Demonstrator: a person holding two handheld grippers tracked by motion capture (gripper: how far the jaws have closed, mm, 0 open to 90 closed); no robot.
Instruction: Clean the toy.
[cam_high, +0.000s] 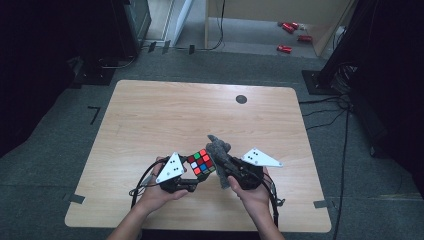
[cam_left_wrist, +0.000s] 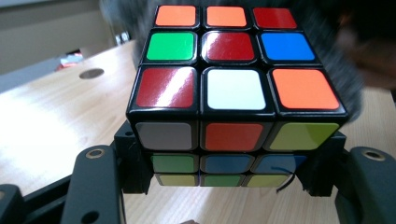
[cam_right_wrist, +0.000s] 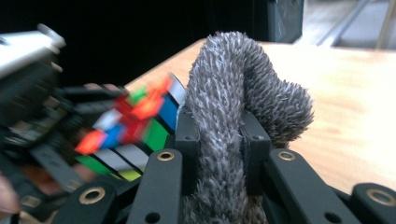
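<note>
Desk (cam_high: 150, 120): pale wood, dark room around.
Left claw (cam_high: 192, 184): grasping scrambled plastic colour-tile cube (cam_high: 201, 161).
Right claw (cam_high: 225, 161): clenched on fuzzy grey cloth (cam_high: 218, 147), beside cube.
Progress: both lifted; wiping looks barely begun.

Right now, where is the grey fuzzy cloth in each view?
High view: grey cloth low centre, in the right gripper, right of the cube.
Left gripper view: blurred grey fuzz behind the cube.
Right gripper view: centre, pinched between the jaws.
Shared landmark: the cube.
</note>
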